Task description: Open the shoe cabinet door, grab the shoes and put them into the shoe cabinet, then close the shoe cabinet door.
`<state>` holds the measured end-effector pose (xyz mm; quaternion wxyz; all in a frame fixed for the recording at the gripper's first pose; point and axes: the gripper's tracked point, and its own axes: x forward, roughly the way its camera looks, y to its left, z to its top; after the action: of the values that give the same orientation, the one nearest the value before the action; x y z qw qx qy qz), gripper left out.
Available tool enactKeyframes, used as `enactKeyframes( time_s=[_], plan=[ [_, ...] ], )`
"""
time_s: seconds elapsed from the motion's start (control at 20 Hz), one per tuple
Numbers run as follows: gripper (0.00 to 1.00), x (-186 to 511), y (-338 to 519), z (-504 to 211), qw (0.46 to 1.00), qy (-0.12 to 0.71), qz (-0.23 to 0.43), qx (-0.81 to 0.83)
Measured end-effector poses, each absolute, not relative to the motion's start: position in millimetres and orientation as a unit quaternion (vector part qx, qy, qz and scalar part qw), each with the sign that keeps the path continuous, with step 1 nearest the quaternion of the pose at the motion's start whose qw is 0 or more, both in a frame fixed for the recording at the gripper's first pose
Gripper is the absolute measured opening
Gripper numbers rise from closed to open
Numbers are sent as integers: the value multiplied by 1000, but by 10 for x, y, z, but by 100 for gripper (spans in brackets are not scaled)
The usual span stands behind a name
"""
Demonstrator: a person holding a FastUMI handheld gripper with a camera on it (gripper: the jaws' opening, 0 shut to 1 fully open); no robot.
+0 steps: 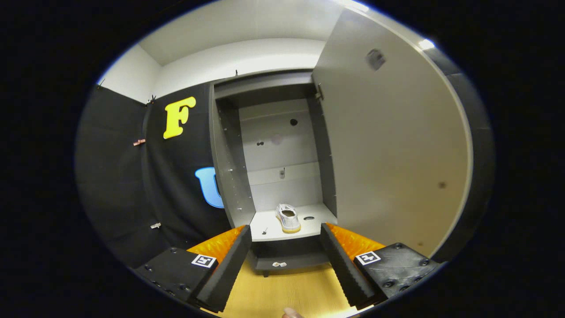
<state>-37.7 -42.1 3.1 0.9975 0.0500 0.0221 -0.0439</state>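
Observation:
The tall grey shoe cabinet (pixel 229 176) stands straight ahead with its door (pixel 388 145) swung wide open to the right. A white shoe (pixel 288 217) with a tan sole rests on the cabinet's pale bottom shelf (pixel 269 227), toe toward me. My gripper (pixel 286 238) is open, its two fingers spread wide with nothing between them. The shelf and the shoe lie just beyond the fingertips (pixel 244 234), seen through the gap.
A wooden floor (pixel 287 287) runs from under the fingers to the cabinet's base. Black cloth booth wall (pixel 132 185) hangs to the left of the cabinet. The open door blocks the right side. A fingertip of a person (pixel 291 313) shows on the floor side, below the gripper.

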Motion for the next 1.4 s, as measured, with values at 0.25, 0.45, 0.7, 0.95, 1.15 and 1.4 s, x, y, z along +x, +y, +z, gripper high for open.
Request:
enactKeyframes(
  time_s=[0.25,0.45,0.7,0.95,1.15,1.4],
  plan=[
    [98,-1087,-1171,211,996,6,-87,35],
    [98,-1371,-1955,338,992,-8,-124,37],
    [98,-1227,-2482,249,995,13,-90,39],
    [98,-899,-2572,125,998,32,-24,44],
    [98,-703,-2606,105,998,37,6,44],
    [97,-538,-2559,84,997,42,30,58]
  ],
)
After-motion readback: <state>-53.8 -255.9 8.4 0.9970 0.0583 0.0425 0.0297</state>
